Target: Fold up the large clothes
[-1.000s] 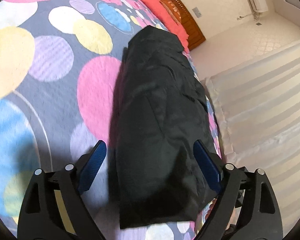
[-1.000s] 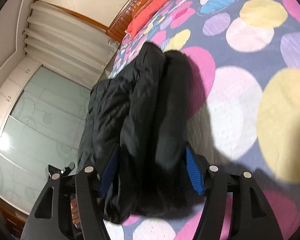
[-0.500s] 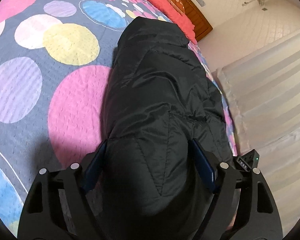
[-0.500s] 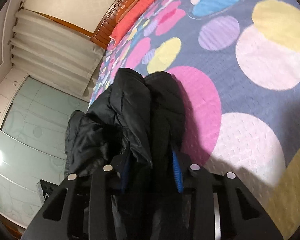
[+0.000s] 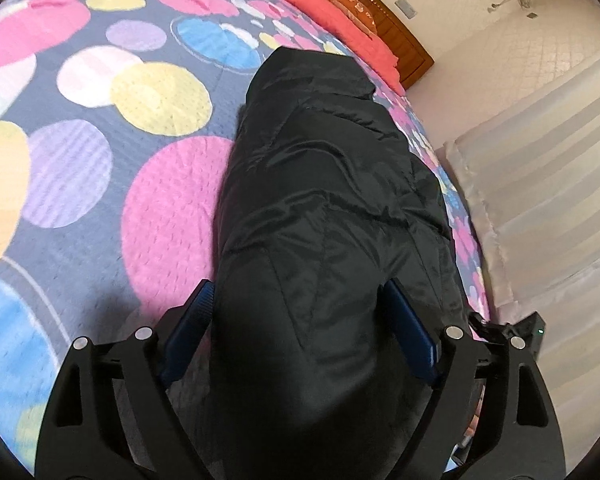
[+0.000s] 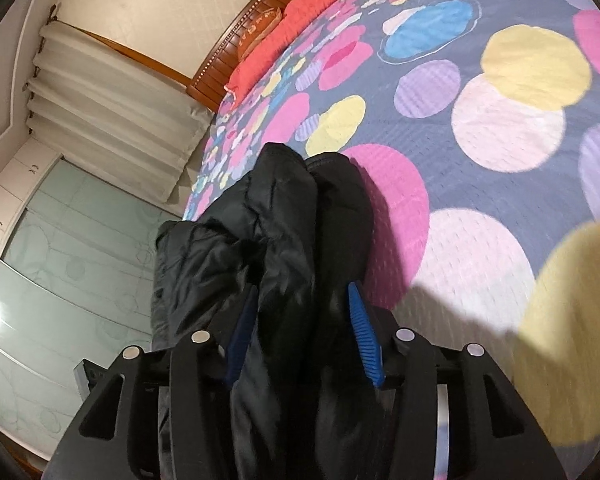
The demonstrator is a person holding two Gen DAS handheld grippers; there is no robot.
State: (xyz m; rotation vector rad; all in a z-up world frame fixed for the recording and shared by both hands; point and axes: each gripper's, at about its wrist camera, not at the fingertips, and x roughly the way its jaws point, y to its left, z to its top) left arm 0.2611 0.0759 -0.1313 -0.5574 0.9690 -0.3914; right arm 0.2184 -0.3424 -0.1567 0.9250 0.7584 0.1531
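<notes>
A black puffy jacket (image 5: 324, 200), folded into a long bundle, lies along the edge of the bed's spotted quilt (image 5: 152, 92). My left gripper (image 5: 300, 316) straddles its near end. Its blue pads (image 5: 192, 320) hug both sides of the bulk while the jaws are opening a little. In the right wrist view the same jacket (image 6: 300, 216) shows as two thick folds side by side. My right gripper (image 6: 304, 320) has both folds between its pads (image 6: 362, 332), which still touch the cloth as the jaws are opening. The jacket's near end hides the inner parts of both grippers.
Red pillows (image 5: 332, 12) and a wooden headboard (image 5: 384, 8) close the far end of the bed. Pale curtains (image 5: 540, 160) hang beside the bed's edge. A glass-fronted wardrobe (image 6: 60, 264) stands behind the jacket in the right wrist view. The quilt (image 6: 500, 120) spreads wide to one side.
Both grippers came forward and closed around the jacket's near end, which now rides up over them. The right jaws squeezed tight half a second ago and stand wider now.
</notes>
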